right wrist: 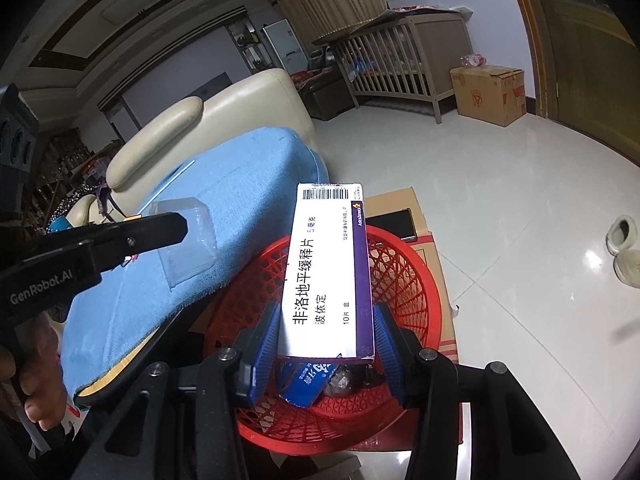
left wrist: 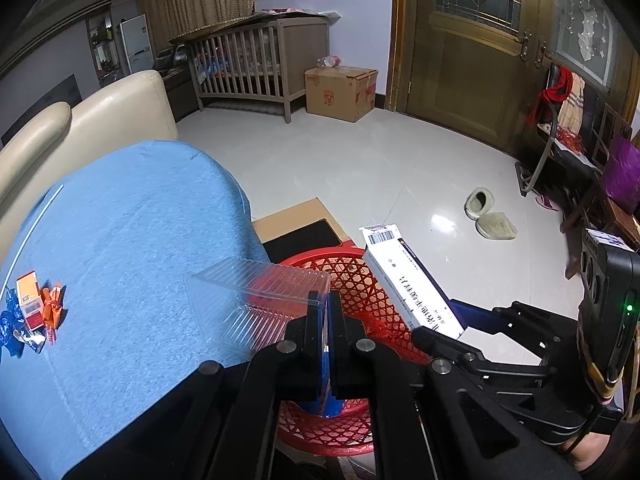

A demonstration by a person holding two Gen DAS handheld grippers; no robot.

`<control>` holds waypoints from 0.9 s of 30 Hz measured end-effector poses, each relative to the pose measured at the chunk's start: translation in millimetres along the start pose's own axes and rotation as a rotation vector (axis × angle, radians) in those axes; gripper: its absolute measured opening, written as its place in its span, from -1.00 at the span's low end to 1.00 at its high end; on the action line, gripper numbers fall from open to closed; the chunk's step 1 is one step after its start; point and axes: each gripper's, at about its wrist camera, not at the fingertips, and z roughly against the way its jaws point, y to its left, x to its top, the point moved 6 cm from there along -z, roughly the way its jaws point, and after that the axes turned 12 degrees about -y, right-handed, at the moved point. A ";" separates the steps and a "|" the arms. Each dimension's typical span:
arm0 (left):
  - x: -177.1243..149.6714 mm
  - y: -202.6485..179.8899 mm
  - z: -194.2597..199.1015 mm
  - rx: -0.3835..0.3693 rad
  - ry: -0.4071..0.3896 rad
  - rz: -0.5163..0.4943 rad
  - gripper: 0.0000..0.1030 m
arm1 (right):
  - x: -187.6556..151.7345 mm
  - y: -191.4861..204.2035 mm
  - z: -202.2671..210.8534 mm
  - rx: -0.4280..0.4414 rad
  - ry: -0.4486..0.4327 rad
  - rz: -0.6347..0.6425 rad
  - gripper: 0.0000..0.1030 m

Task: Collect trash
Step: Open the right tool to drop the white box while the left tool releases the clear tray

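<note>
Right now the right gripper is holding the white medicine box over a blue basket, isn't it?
Not quite: the basket is red, not blue. The right wrist view shows the right gripper holding the white medicine box above that red basket.

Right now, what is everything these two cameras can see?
clear plastic tray: 1, transparent, pinched in left gripper beside the basket
medicine box: 1, white and purple, in right gripper above the basket
basket: 1, red, on the floor, trash inside
small wrappers and carton: several, orange and blue, on the blue cloth
slippers: 2, beige, on the floor
cardboard box: 1, brown, by the crib
left gripper: black, shut
right gripper: black, blue pads, shut
</note>
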 end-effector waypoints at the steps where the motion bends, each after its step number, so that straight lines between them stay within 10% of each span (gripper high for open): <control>1: 0.4 -0.9 -0.6 0.000 0.001 -0.002 -0.95 | -0.5 0.5 -0.1 0.000 0.001 -0.001 -0.04; 27: 2.5 -5.8 -7.6 -0.004 0.012 -0.007 -0.95 | -1.7 0.2 -2.4 -0.006 0.011 -0.011 -0.04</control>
